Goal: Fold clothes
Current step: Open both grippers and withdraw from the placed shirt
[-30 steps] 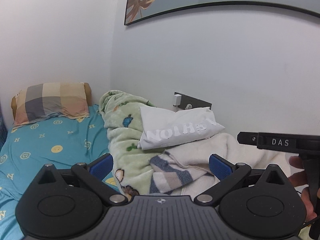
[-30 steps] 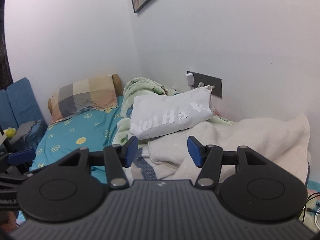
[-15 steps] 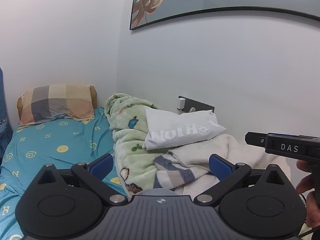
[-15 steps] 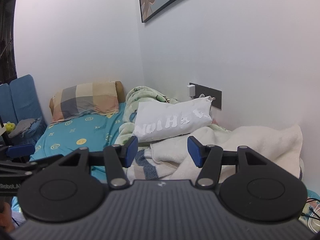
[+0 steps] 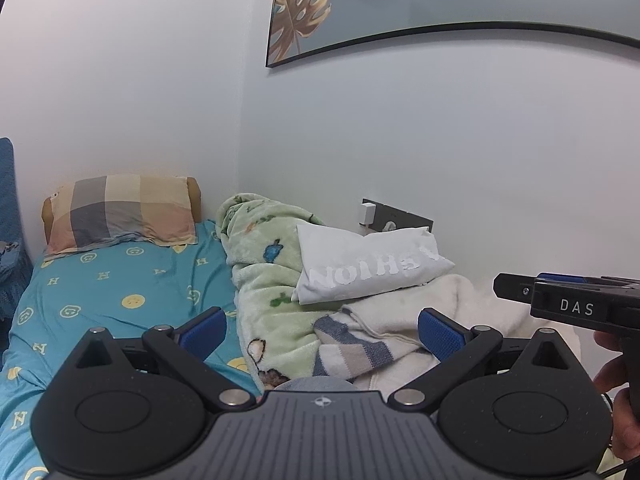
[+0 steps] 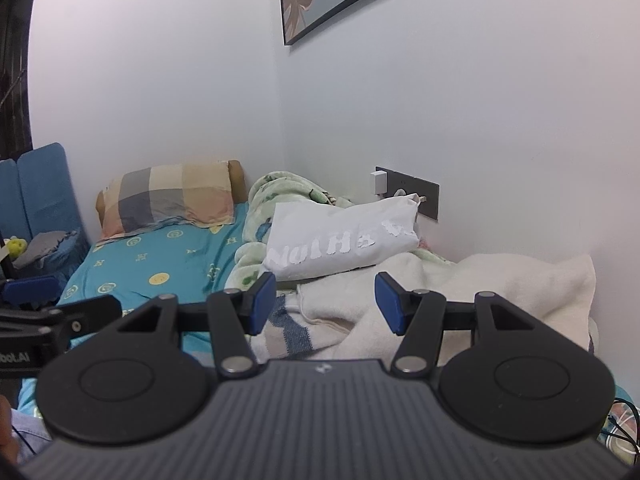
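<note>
- hovering short of the bed, left claw (image 5: 322, 330) and right claw (image 6: 325, 300) gape wide, both empty.
- cream striped sweater (image 6: 360, 312) lies just beyond, nearer the right claw.

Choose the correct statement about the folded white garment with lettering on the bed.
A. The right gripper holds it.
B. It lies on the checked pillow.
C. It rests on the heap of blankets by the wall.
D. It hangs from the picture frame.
C: the white garment sits atop the green blanket and cream blanket, apart from both open grippers.
</note>
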